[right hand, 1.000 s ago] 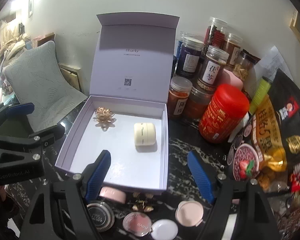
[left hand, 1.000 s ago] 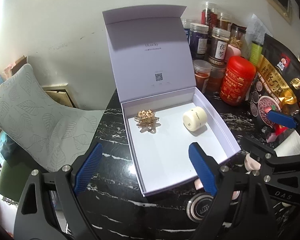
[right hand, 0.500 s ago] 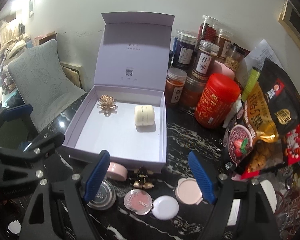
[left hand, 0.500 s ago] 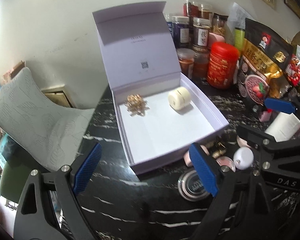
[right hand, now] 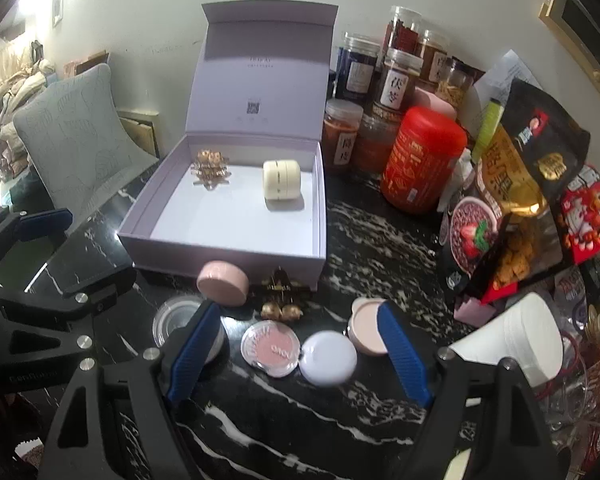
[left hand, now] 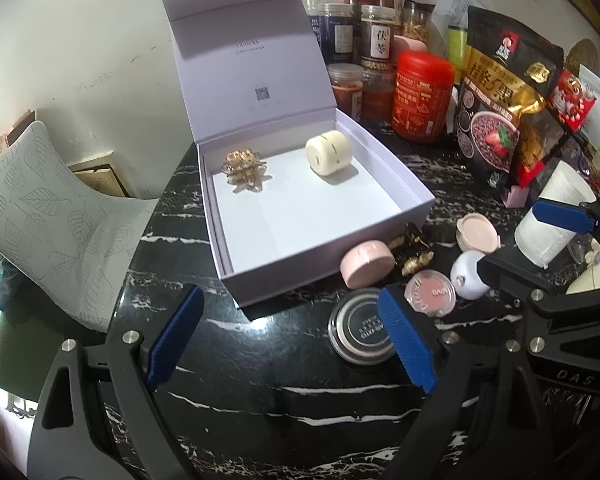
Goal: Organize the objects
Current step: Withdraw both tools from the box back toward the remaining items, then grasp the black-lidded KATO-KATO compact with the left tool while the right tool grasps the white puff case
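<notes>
lavender box (right hand: 236, 246), two items inside

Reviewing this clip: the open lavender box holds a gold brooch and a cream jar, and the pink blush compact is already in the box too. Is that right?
Not quite. The box does hold the gold brooch and the cream jar, but the blush compact is not inside: it lies on the black marble table in front of the box, beside a white round case. The right wrist view shows this.

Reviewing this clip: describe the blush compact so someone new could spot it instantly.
Find the open lilac box on the black marble table. In front of it lies a row of round cosmetics. The blush compact is the only one with a clear lid showing pink powder.
</notes>
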{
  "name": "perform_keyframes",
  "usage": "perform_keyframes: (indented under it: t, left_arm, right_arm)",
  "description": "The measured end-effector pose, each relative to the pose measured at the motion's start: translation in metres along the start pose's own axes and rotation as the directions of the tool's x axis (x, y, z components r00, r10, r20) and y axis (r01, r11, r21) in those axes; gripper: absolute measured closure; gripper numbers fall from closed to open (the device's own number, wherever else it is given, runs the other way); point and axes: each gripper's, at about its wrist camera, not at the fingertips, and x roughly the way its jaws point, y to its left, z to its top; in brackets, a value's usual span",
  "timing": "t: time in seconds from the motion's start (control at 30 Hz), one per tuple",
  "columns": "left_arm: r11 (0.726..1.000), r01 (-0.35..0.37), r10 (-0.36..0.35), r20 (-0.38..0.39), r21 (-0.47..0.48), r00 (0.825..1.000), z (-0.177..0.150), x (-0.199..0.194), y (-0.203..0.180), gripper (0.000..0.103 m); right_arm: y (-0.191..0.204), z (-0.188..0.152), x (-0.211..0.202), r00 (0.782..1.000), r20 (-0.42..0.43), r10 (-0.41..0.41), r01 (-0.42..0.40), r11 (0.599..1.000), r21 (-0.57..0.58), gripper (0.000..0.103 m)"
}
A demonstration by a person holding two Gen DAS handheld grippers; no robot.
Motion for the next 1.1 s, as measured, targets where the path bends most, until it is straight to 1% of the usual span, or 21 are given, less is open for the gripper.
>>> perform_keyframes:
  t: [0.2,0.43,0.53,0.67,0.93,1.1]
  left_arm:
    - [1.0,-0.014,0.014,-0.013,0.007,1.0,-0.013,0.007,-0.007,0.014]
    - [1.0,0.01,-0.01,-0.054,0.0,0.998,-0.027,0.02,-0.013,0.014]
    - [1.0,0.03,-0.03,-0.07,-0.008,0.997,-0.033,0.025,-0.016,0.014]
    - [0.999,0.052,-0.053,-0.07,-0.01,0.996,-0.039,0.03,-0.02,0.014]
    - [0.991,0.13,-0.132,-0.089,-0.028,0.987,-0.047,0.044,-0.028,0.014]
    - [0.992,0.124,-0.125,-0.115,-0.019,0.985,-0.05,0.055,-0.032,0.014]
  right_arm:
    - [-0.005,-0.015,0.004,1.0,-0.025,0.002,-0.002,1.0,0.016,0.021]
    - [-0.012,-0.033,0.009,0.999,-0.049,0.01,-0.008,0.999,0.039,0.021]
    - [-0.014,-0.042,0.012,0.998,-0.057,0.018,-0.015,0.999,0.05,0.021]
    - [-0.019,-0.052,0.015,0.998,-0.051,0.036,-0.032,0.996,0.082,0.021]
    - [-0.028,-0.067,0.026,0.997,-0.053,0.052,-0.045,0.992,0.121,0.021]
    - [-0.032,-0.077,0.035,0.995,-0.056,0.079,-0.07,0.988,0.138,0.021]
